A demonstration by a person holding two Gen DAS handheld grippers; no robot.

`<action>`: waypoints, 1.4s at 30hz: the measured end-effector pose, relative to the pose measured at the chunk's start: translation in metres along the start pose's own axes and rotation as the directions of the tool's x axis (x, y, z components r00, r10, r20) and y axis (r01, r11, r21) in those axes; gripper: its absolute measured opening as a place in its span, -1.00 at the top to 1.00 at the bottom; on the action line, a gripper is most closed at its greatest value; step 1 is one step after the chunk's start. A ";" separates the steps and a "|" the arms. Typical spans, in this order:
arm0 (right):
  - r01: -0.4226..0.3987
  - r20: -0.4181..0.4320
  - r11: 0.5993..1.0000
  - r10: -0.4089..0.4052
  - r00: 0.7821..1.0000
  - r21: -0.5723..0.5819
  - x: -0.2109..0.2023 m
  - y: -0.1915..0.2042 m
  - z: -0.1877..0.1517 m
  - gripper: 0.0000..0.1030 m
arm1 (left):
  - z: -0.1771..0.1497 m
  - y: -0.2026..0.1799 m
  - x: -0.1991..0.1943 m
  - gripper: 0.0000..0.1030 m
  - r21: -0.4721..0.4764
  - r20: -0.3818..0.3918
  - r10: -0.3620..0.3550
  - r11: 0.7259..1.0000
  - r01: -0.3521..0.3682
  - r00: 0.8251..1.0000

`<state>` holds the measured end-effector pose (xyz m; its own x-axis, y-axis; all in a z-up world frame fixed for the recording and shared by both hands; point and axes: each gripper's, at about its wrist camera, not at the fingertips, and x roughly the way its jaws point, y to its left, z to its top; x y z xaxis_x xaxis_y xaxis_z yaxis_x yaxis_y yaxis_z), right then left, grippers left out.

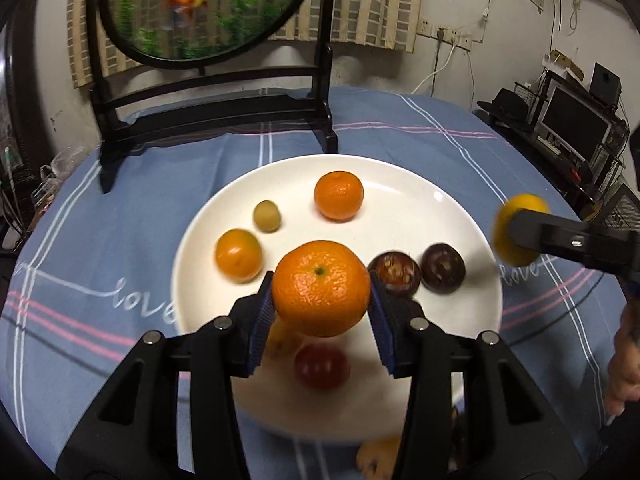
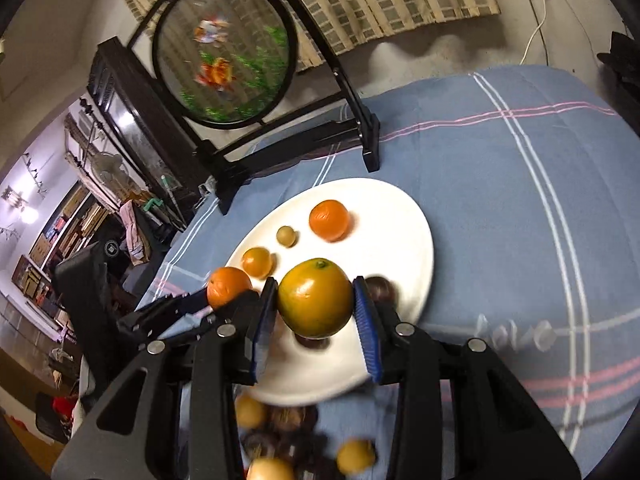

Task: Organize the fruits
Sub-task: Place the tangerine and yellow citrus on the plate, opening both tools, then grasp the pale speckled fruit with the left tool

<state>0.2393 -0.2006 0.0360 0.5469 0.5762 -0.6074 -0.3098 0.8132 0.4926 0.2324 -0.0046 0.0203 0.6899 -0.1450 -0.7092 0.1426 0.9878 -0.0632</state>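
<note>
My left gripper (image 1: 321,300) is shut on a bright orange mandarin (image 1: 321,289), held above the near half of a white plate (image 1: 420,184). My right gripper (image 2: 316,300) is shut on a yellow-green orange (image 2: 316,298) above the same white plate (image 2: 412,216). On the plate lie another mandarin (image 1: 339,196), a small orange citrus (image 1: 239,255), a small olive-green fruit (image 1: 267,216), two dark purple fruits (image 1: 443,268) and a red fruit (image 1: 322,366). In the left wrist view the right gripper (image 1: 516,236) comes in from the right with its fruit.
A blue plaid cloth (image 1: 400,128) covers the table. A black stand with a round goldfish panel (image 1: 208,8) rises behind the plate. Several loose yellow and dark fruits (image 2: 356,456) lie on the cloth near the plate's front edge. A hand (image 1: 628,360) shows at the right.
</note>
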 end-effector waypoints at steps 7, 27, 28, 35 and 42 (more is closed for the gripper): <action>0.043 -0.032 0.999 -0.043 0.999 0.004 0.042 -0.015 0.015 0.24 | 0.008 0.009 0.033 0.12 -0.024 -0.053 0.008 1.000 -0.010 0.999; -0.028 0.077 1.000 0.028 0.997 0.000 -0.022 0.010 0.016 -0.53 | -0.004 0.013 -0.020 -0.52 -0.021 0.052 -0.008 1.000 0.009 0.999; -0.032 0.085 0.999 0.032 0.996 0.000 -0.031 0.012 0.011 -0.55 | -0.009 0.013 -0.025 -0.52 -0.019 0.051 -0.010 1.000 0.011 0.999; -0.029 0.100 1.000 0.029 0.995 0.003 -0.069 0.012 -0.036 -0.80 | -0.068 0.001 -0.063 -0.72 0.010 0.046 -0.030 0.999 0.030 0.998; -0.051 0.060 0.990 0.043 0.997 0.132 -0.074 -0.020 -0.061 -0.82 | -0.085 -0.015 -0.064 -0.74 0.054 0.040 -0.026 0.998 0.024 0.999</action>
<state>0.1578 -0.2552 0.0333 0.5788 0.6048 -0.5470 -0.2322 0.7652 0.6005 0.1254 -0.0055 0.0071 0.7139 -0.1732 -0.6784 0.1975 0.9794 -0.0422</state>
